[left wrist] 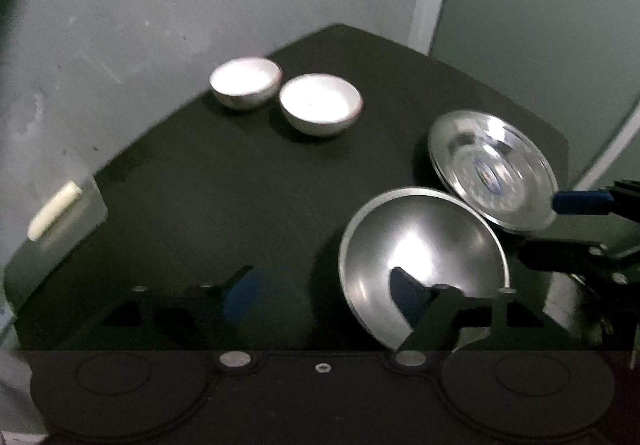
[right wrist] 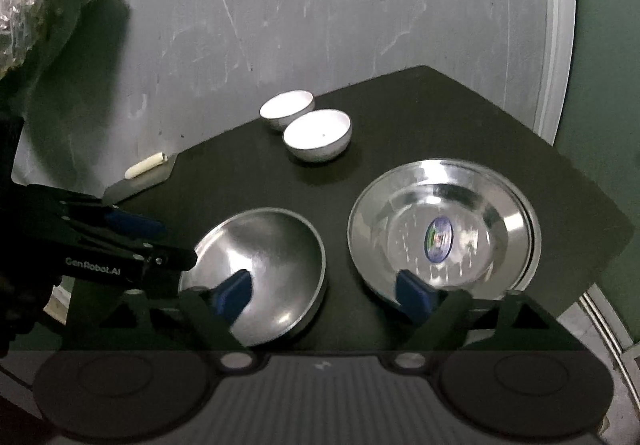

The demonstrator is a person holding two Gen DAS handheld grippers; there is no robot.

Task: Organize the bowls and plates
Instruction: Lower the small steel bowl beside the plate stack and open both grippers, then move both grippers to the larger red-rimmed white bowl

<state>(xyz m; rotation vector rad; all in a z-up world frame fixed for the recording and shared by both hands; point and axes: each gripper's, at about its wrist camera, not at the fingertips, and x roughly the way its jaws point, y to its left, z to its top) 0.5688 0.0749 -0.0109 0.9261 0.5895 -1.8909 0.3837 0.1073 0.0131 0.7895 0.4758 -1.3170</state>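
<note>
Right now I see my left gripper (left wrist: 324,293) with its blue-padded jaws spread wide and holding nothing; one pad hangs over the near rim of the round, shiny steel bowl (left wrist: 424,257), the other over bare dark tabletop (left wrist: 208,205). My right gripper (right wrist: 326,293) is likewise wide open and empty, its left pad over that same steel bowl (right wrist: 260,265) and its right pad over the near edge of the shallow steel plate with a round sticker at its centre (right wrist: 440,229). Whether either pad actually touches metal, I cannot tell. The bowl and plate sit side by side near the table's front edge, just beside each other. Farther back, two small white bowls (right wrist: 308,125) stand close together near the grey wall (right wrist: 320,5). A pale cylindrical piece (right wrist: 145,165) lies on a grey slab at the table's left edge.
</note>
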